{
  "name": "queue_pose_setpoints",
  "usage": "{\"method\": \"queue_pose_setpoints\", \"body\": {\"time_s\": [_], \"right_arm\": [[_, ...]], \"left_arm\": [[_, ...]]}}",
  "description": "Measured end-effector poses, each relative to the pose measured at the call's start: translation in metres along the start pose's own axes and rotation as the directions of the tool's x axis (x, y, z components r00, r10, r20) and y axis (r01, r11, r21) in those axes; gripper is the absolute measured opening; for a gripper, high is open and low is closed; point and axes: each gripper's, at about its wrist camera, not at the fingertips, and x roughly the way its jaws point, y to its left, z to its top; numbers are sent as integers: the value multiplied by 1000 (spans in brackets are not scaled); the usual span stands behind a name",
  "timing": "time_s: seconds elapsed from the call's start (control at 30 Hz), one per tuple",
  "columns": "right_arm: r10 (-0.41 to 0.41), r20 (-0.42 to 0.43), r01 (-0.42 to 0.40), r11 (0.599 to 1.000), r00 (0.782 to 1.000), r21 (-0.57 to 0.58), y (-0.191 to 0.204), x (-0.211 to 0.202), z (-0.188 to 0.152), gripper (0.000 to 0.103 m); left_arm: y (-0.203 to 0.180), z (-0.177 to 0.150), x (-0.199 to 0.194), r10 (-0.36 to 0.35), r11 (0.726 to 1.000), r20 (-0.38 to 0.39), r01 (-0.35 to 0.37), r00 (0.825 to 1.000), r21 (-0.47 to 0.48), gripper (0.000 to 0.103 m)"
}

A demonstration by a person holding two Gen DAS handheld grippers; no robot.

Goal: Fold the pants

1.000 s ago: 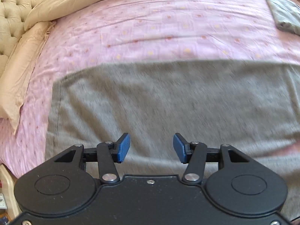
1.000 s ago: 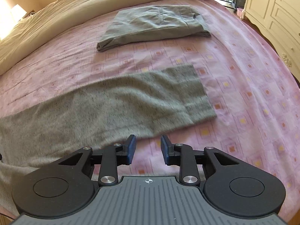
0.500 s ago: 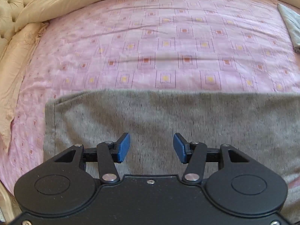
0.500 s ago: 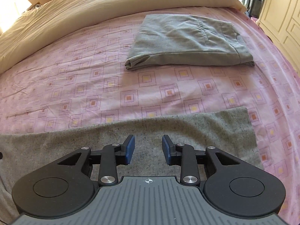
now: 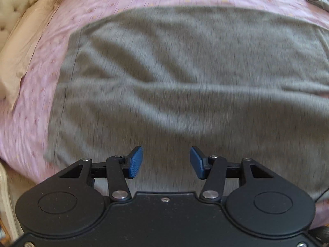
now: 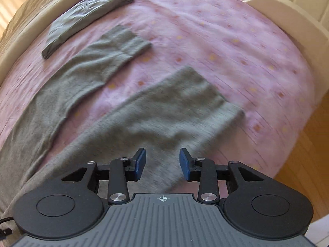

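On the bed's pink patterned sheet [image 6: 236, 47], the grey knit pants [image 6: 170, 115] lie spread flat, waist end to the left in the left wrist view [image 5: 185, 72], and the two legs run off toward the right, splayed apart with bare sheet showing between them. Their long axis lies across both views, from the seamed waist edge to the cuffs. The left gripper [image 5: 166, 162] hovers over the waist part, fingers spread and empty; the right gripper [image 6: 162, 163] is above the nearer leg, its fingers opening, with cloth below them but nothing pinched. Trouble seems likeliest from a shallow pinch: soft knit could slip out or only the top layer lift, leaving the fold skewed. With the legs splayed, a fold could also land crooked. A second folded grey garment [image 6: 82, 18] lies well apart, beyond the far leg.
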Motion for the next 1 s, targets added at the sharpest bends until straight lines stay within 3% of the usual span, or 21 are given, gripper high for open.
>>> {"method": "queue_pose_setpoints", "body": {"time_s": [0.2,0.47,0.63,0.77,1.0], "right_arm": [[80,42,-85,986,996,141,-44,11,-14,40],[164,90,-179,962,982,204,-57,47,-4,41],[131,21,-132,986,991,106,-45,52,7,40],[102,-4,-102,993,995,-58,-36,53,5,29],[97,-39,-100,991,995,-85,-34,54,8,28]], "left_arm": [[-3,-33,-17,21,997,-34,-23,999,-69,59],[0,-48,-38,35,984,-7,-35,999,-177,59],[6,-60,-25,-8,961,-56,-8,998,-277,59],[4,-69,-7,-44,945,-97,10,994,-328,59],[-3,-68,29,-95,926,-130,39,987,-376,59]]}}
